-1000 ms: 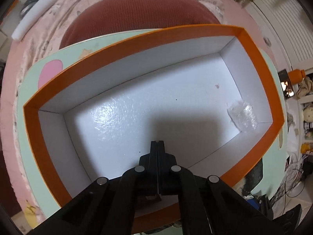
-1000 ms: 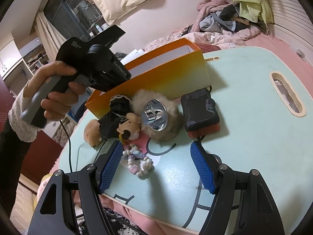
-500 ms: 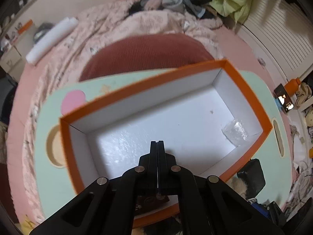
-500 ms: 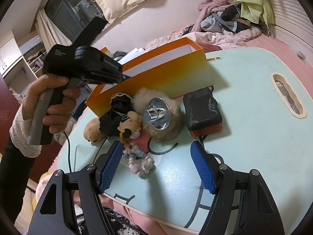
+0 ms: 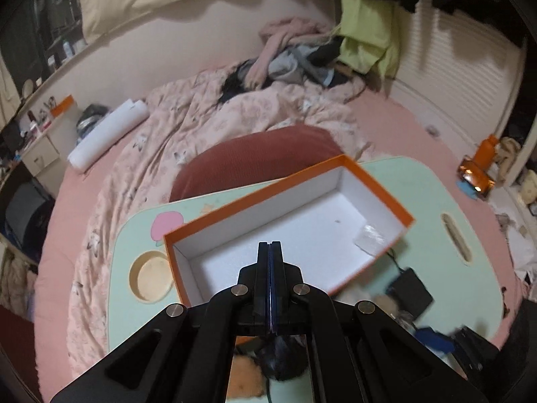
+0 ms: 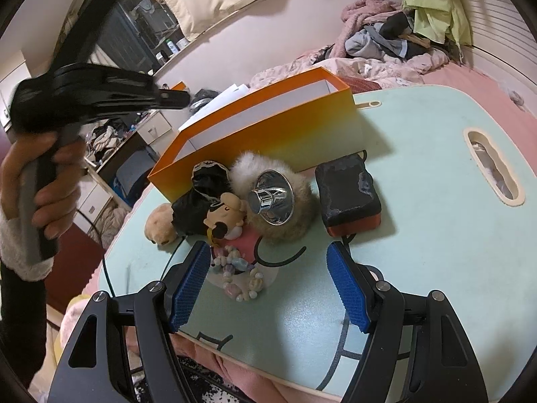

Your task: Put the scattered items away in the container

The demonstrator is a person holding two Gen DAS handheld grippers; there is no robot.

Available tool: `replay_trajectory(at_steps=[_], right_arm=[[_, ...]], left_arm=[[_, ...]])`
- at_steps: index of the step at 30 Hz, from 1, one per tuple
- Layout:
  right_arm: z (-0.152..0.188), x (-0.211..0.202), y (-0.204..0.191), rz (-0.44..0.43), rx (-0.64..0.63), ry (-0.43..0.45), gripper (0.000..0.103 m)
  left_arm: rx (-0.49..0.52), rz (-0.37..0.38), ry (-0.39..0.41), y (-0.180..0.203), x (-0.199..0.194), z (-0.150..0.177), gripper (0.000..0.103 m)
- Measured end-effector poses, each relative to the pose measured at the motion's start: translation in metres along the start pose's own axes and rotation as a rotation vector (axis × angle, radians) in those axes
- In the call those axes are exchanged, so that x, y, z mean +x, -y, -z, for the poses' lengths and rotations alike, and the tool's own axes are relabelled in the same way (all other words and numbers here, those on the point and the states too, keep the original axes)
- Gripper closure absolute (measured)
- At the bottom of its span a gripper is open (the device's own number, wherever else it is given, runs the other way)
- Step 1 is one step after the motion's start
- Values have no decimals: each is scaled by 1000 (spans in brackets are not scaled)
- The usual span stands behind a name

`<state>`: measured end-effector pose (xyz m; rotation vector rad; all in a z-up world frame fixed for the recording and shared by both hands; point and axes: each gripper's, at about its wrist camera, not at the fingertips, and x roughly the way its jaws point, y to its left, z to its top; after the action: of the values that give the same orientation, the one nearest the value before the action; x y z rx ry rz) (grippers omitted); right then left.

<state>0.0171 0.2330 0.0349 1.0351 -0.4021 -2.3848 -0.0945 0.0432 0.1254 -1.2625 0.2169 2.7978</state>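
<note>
An orange box with a white inside stands on the mint lap table, and a clear plastic scrap lies in its right end. My left gripper hovers above the box's near wall, shut and empty. From the right wrist view, a hand holds it high, left of the box. My right gripper stands open, low over the table. A bead bracelet lies between its blue pads. Beyond it lie a doll, a fur ball bearing a silver cone, and a black pouch.
A small tan plush and a black cloth lie beside the doll. The table has a cup recess and a handle slot. A red cushion and rumpled bedding lie behind it.
My left gripper has risen out of the box and tilted upward, so the box now looks smaller and farther. It stays shut. The right gripper and the items have not moved.
</note>
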Motion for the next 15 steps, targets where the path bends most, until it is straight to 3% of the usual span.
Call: replay_trajectory(at_steps=[6,15], right_arm=[[0,-1,-2,3,-10,1,31],[0,-1,-3,5,-15,0,31]], left_arm=[[66,-33,98,13,-34,36,102],[65,-4,58,17,-9,90,102]])
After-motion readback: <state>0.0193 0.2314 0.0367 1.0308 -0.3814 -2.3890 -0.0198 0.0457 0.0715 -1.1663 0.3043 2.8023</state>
